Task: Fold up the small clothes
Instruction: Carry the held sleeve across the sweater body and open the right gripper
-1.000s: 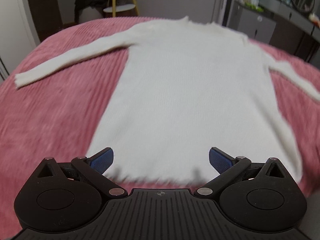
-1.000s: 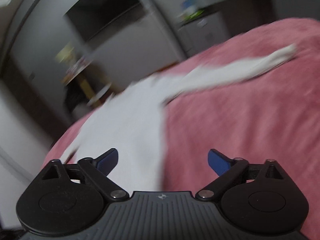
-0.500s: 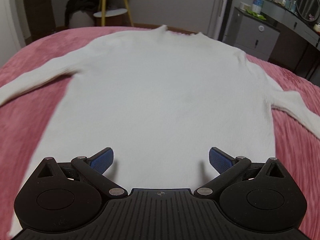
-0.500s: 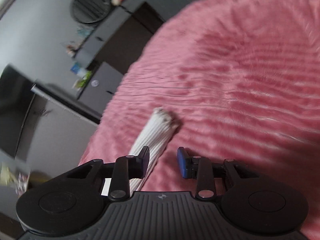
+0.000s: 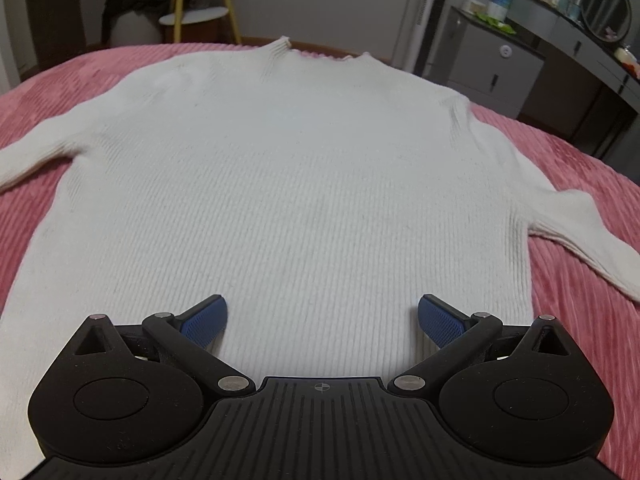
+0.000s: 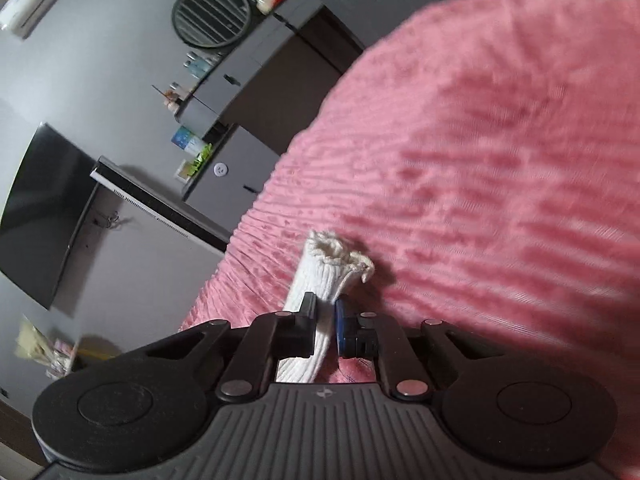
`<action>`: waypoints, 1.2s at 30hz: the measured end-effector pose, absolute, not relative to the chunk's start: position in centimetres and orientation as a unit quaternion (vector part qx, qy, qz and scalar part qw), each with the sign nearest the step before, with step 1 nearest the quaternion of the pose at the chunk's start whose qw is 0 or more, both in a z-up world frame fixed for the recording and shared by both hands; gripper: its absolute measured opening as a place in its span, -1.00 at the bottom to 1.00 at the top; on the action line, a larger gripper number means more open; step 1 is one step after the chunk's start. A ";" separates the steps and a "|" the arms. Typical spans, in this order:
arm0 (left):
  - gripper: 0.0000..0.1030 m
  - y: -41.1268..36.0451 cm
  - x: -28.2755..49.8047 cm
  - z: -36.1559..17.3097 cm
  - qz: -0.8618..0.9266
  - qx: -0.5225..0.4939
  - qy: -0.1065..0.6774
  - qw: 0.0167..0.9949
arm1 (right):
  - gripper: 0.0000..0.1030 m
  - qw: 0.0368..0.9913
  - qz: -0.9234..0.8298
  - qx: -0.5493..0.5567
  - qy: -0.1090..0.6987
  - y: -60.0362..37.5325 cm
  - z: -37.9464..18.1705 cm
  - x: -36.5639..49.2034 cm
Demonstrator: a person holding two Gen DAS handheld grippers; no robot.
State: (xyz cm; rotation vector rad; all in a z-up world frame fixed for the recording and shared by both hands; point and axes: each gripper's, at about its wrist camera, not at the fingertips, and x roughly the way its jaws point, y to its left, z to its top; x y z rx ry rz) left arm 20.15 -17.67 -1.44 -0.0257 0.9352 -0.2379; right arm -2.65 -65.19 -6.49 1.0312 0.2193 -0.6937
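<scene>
A white rib-knit long-sleeved sweater (image 5: 288,184) lies flat, front up, on a bed w/ a pink ribbed plush cover (image 5: 580,168), collar at the far edge, both sleeves spread out to the sides. The left gripper (image 5: 322,318) hangs over the sweater's lower body near the hem, jaws wide apart, blue pads (image 5: 206,316) clear of the knit, nothing between them. The right gripper (image 6: 325,322) sits out at the end of one white ribbed sleeve (image 6: 320,280); its jaws have just been closing and are now clamped on that sleeve a bit behind the frayed cuff (image 6: 340,254), which pokes out past the fingertips just above the pink cover. Right wrist view is rolled, so the room looks tilted. Bkgd, left wrist view: grey drawer cabinet (image 5: 492,68) w/ bottles on top, round mirror (image 5: 604,8), small round white side table w/ yellow legs (image 5: 196,14). Right wrist view also shows a dark wall-mounted TV screen (image 6: 44,216).
</scene>
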 end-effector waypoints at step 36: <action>1.00 -24.7 23.8 1.5 -0.278 0.015 0.433 0.857 | -0.32 0.886 -0.242 0.344 0.196 -45.3 -6.0 3.6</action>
